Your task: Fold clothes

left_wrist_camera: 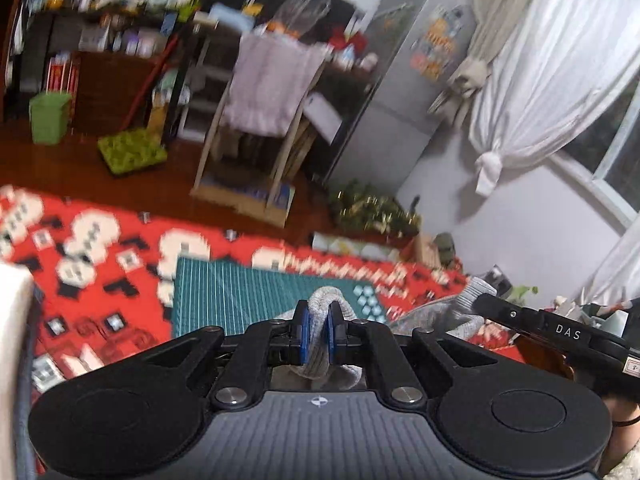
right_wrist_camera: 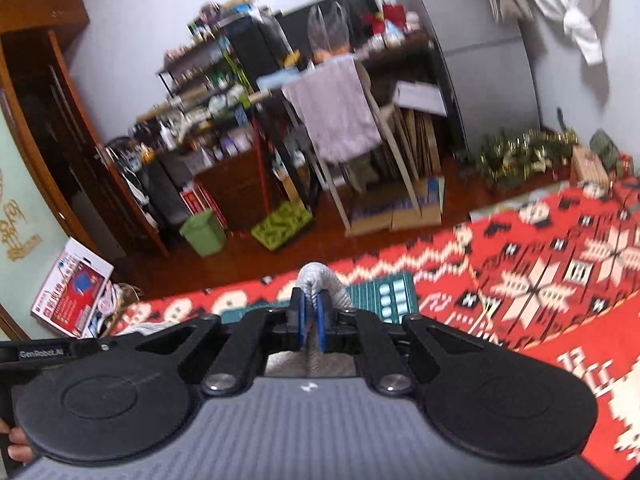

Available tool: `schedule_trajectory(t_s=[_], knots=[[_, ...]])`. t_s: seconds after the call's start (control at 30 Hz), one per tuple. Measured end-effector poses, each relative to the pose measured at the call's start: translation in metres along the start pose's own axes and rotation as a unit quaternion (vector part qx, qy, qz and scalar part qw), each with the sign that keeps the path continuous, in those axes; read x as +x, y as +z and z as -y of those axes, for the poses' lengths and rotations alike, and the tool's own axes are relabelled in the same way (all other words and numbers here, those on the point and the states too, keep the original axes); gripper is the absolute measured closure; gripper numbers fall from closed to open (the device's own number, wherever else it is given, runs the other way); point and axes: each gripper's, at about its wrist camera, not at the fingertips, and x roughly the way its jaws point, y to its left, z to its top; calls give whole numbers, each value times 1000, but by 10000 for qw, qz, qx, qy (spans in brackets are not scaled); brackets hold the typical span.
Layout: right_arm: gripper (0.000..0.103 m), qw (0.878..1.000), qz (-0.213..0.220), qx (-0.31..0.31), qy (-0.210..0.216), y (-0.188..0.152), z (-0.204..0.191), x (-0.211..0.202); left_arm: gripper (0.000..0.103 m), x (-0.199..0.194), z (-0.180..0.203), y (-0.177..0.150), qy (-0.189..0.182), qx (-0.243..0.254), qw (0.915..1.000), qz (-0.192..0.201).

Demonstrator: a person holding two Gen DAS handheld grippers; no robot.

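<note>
Holding: grey knit garment [left_wrist_camera: 320, 320] pinched in left gripper [left_wrist_camera: 319, 334] and right gripper [right_wrist_camera: 311, 320], both closed on bunched edges ahead of each, above teal mat [left_wrist_camera: 240, 292]; risk: uneven pull slipping fabric, skewing the fold.

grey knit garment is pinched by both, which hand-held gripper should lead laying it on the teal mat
Left, probably: the left hand-held gripper holds the grey garment directly over the teal mat; the right one sits nearer its edge.

Black linkage tongs [left_wrist_camera: 319, 334], blue pads [left_wrist_camera: 305, 334], silver screws, grey ribbed body.
</note>
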Motion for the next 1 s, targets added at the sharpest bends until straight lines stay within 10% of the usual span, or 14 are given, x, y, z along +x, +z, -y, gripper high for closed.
schedule_trajectory(t_s=[0.2,0.33,0.47,1.0], knots=[[89,9996,-225,13,-184,-6,17,61,91,46,-21,-6,398,-273,9986,-233],[61,9996,-139,-95,-206,-12,20,69,53,47,-24,-12,422,-441,9981,-114],[31,9993,40,-166,-319,-15,19,49,38,34,-23,-20,475,-449,9979,14],[22,9932,-802,-554,-633,-89,20,-95,33,-45,-24,-92,532,-300,9961,-632]])
